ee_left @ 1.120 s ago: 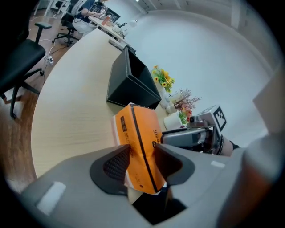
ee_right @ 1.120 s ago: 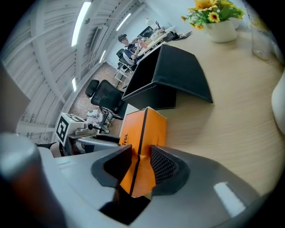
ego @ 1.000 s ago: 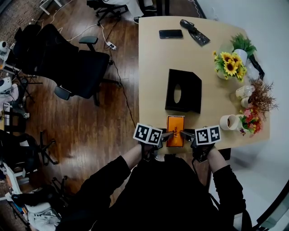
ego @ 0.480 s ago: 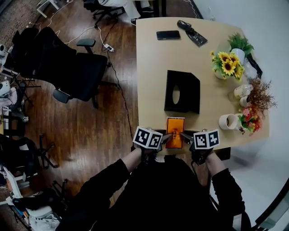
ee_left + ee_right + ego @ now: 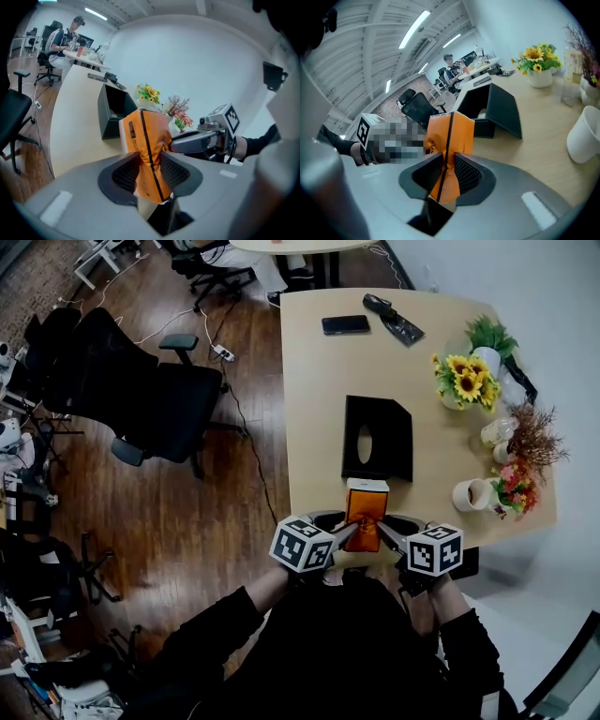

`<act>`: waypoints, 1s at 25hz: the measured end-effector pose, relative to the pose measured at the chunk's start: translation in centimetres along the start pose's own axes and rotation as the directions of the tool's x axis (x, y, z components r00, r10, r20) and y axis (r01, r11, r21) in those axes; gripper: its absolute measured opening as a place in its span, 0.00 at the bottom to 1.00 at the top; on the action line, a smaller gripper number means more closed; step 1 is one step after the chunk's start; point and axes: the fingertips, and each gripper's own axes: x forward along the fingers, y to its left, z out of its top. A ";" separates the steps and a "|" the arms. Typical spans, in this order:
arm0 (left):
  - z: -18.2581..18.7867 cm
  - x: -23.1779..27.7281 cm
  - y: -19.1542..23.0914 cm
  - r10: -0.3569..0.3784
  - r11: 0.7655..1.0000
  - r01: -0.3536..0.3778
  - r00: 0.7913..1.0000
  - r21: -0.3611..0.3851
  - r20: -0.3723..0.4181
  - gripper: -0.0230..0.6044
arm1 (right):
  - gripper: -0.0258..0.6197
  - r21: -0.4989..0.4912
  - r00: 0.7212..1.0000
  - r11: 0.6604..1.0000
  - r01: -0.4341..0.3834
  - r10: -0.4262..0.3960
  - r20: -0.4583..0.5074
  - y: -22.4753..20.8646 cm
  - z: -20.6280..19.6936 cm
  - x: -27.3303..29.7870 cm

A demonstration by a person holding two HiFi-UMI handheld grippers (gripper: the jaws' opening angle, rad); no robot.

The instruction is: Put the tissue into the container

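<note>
A dark wooden floor (image 5: 216, 521) was laid at the left, where black office chairs (image 5: 173, 399) were gathered. A pale wooden table (image 5: 314, 427) was set at the right, backed by a white wall (image 5: 197, 61). Ceiling strip lights (image 5: 412, 29) were lit.

Orange tissue pack (image 5: 365, 512) (black stripe), black container (image 5: 392, 442), tan table (image 5: 314, 381), yellow sunflowers (image 5: 462, 381)

clr: bare table (image 5: 314, 427) L of container (image 5: 392, 442) | blkd R: mug (image 5: 469, 494), flowers (image 5: 464, 381)
</note>
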 end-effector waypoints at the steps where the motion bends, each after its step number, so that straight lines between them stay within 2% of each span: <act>1: 0.6 -0.4 -0.4 0.001 1.000 -0.002 1.000 0.026 0.016 0.23 | 0.17 -0.012 1.000 1.000 0.004 -0.003 0.023 0.4 0.5 -0.4; 7: 3.2 -2.8 -2.1 -0.004 0.991 -0.007 0.996 0.134 0.086 0.23 | 0.16 -0.088 0.990 0.995 0.054 -0.042 0.132 2.8 2.9 -2.7; 11: 4.5 -4.4 -3.2 -0.002 0.973 -0.029 0.991 0.230 0.132 0.23 | 0.16 -0.151 0.977 0.984 0.093 -0.061 0.204 4.5 4.2 -4.0; 17: 7.2 -6.8 -5.3 -0.002 0.918 -0.090 0.973 0.387 0.231 0.23 | 0.16 -0.202 0.939 0.972 0.124 -0.049 0.341 6.6 6.5 -6.5; 22: 10.1 -8.8 -7.2 -0.024 0.870 -0.143 0.944 0.472 0.329 0.22 | 0.16 -0.260 0.894 0.949 0.178 -0.046 0.445 8.5 9.3 -8.8; 25: 11.5 -10.1 -7.9 -0.045 0.849 -0.158 0.929 0.504 0.367 0.22 | 0.16 -0.296 0.867 0.931 0.212 -0.040 0.497 9.8 10.7 -9.9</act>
